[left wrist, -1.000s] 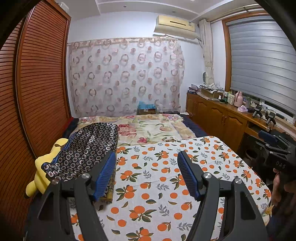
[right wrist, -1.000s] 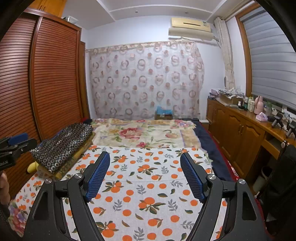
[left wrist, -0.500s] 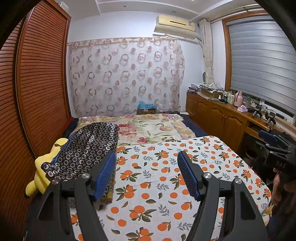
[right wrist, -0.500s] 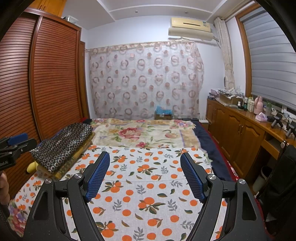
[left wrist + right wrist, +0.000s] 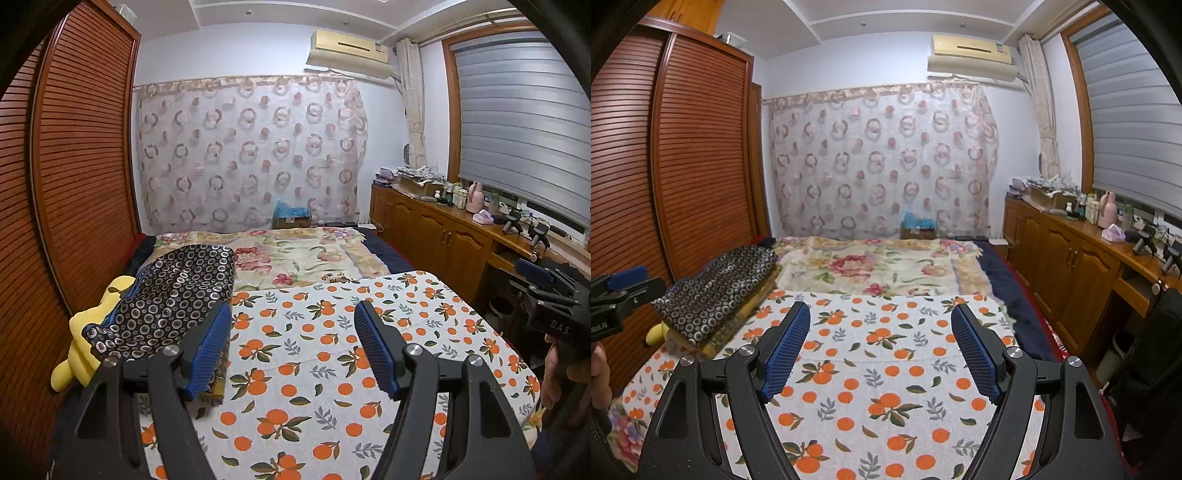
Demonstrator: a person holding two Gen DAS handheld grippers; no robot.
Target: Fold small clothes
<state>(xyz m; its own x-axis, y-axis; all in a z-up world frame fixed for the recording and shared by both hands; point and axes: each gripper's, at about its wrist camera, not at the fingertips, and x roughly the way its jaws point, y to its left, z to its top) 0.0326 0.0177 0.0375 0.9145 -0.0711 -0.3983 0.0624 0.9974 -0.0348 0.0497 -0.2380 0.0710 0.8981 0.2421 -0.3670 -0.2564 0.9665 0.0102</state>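
Note:
A folded dark garment with a pattern of small rings [image 5: 173, 295] [image 5: 716, 291] lies on a stack of folded cloth at the left edge of the bed. The bed is covered by a white sheet printed with oranges [image 5: 314, 354] [image 5: 886, 369]. My left gripper [image 5: 291, 314] hangs open over that sheet, just right of the stack, with nothing between its blue pads. My right gripper [image 5: 881, 314] is also open and empty above the middle of the sheet. Each gripper's body shows at the edge of the other's view.
A yellow plush toy [image 5: 81, 339] sits left of the stack against the slatted wardrobe doors [image 5: 74, 184]. A floral blanket [image 5: 295, 258] covers the far half of the bed. Wooden cabinets [image 5: 436, 236] with clutter run along the right wall.

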